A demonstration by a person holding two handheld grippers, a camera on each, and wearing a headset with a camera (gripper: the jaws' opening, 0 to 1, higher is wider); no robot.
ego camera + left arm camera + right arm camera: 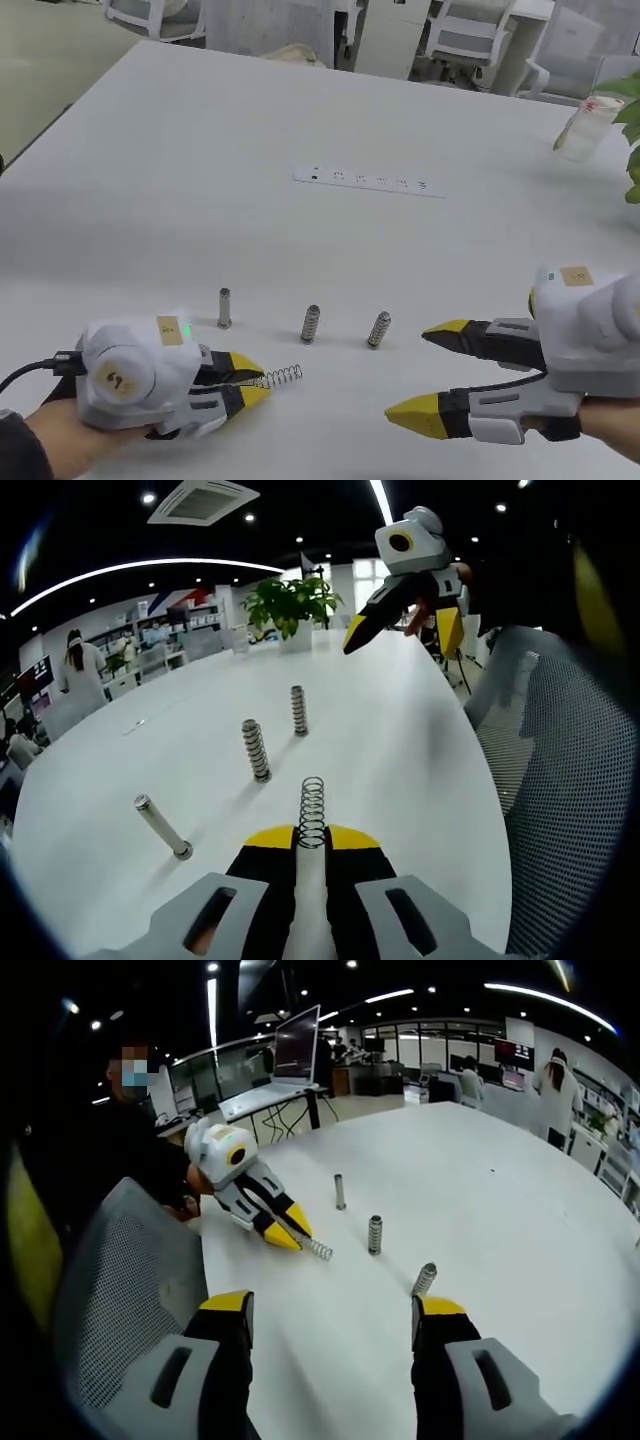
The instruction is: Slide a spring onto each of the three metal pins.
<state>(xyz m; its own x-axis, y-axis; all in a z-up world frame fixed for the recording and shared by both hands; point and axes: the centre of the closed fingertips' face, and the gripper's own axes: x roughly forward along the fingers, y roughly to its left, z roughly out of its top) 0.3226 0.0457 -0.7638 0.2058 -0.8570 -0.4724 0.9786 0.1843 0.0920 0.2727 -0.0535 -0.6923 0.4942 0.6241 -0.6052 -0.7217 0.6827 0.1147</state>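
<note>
As seen from the head view, inspected first: white table, matte and level, bearing one white power strip lying flat at mid-depth. Also one clear cup near the far right edge, beside green plant leaves. Beyond the far edge, noted office chairs. From the left gripper view, recorded an open-plan office with ceiling strip lights, one ceiling vent and a grey mesh chair close by the table edge.

Counted three metal pins, upright in a row toward the near edge of the table: bare pin at the left, then middle pin and right-hand pin, both with a spring around the shaft. Counted three springs: two seated on those pins, one loose spring. Counted two grippers.

Left gripper: jaws closed down on one end of the loose spring, remainder sticking out past the yellow tips. Cannot tell whether touching the table or just above it. Positioned in front of the row, nearest the bare pin yet apart from it.

Right gripper: jaws spread wide, nothing between them. Held to the right of the row, apart from the pins.
</note>
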